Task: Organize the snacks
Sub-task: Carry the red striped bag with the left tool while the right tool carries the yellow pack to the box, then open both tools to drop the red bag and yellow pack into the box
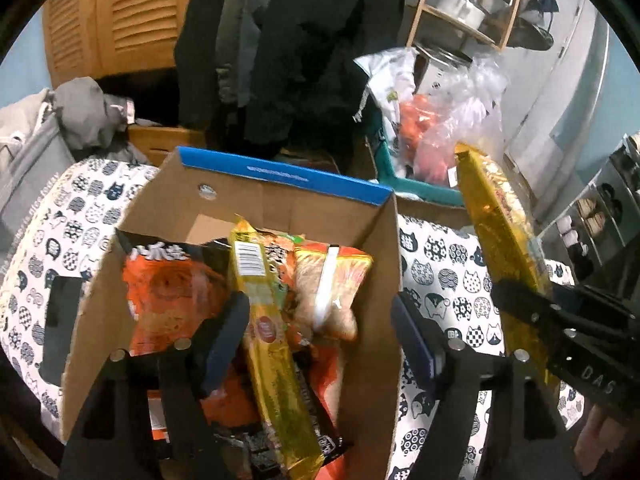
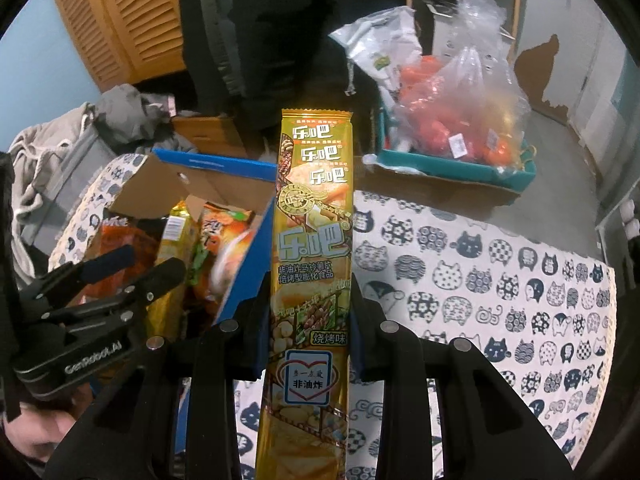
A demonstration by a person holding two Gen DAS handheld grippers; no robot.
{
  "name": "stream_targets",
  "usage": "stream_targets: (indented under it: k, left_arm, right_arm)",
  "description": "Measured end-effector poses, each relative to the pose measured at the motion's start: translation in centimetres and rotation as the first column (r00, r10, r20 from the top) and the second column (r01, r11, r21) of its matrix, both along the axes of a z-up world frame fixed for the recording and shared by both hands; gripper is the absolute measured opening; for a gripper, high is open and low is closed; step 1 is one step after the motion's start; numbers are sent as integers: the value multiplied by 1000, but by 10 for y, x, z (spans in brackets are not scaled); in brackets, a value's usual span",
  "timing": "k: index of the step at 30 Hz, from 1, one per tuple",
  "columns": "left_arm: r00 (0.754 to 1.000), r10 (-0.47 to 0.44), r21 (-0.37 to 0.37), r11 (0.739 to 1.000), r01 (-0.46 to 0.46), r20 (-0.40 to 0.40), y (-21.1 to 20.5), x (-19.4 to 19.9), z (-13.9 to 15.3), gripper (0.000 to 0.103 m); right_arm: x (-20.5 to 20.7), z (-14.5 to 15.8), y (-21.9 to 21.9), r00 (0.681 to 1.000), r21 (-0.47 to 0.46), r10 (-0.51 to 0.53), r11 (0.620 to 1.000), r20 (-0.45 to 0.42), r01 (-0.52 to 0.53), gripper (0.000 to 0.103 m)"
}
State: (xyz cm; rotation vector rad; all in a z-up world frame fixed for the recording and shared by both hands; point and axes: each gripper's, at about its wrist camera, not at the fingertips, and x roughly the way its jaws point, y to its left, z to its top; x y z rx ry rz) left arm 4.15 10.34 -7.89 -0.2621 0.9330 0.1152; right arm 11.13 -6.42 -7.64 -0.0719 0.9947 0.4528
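We've got two handheld tongs over a table w/ a white cloth printed in navy cat faces (image 2: 480,264). Our left tongs (image 1: 320,332) hang above an open brown cardboard box w/ blue outer sides (image 1: 280,196), jaws spread wide & nothing pinched; a long gold snack packet w/ a barcode (image 1: 264,320) sits loose between them, resting in the box, pads not pressing it. Beside it in the box: an orange-and-black crinkly snack bag (image 1: 168,292) on the left & a pale orange packet w/ a white strip (image 1: 332,284) on the right.

Our right tongs (image 2: 310,320) are clamped tight on a second long gold snack packet w/ green-white lettering (image 2: 312,216), gripped approx. mid-length, its top end pointing away from us. It's held in the air just right of the box, over the cloth. In the left wrist view the same packet shows at the right edge.

Beyond the table: a teal cardboard tray (image 2: 460,168) w/ clear plastic bags of orange-red items (image 2: 448,92). Dark coats (image 1: 300,48) hang behind, louvred wooden doors (image 1: 116,12) further left.
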Motion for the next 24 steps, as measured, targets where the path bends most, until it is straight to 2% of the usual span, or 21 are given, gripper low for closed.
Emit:
stream_targets:
  k: [12,24]
  left_arm:
    - [999,46,73,996,-47,14,32,-33,20,76]
    - [992,117,92,988,-120,37,73,-79,24,76]
  right_arm:
    - [-5,3,44,998,3,69,998,-10,-69,29]
    - [-7,-9,95,988,18,136,991,-69,-135,29]
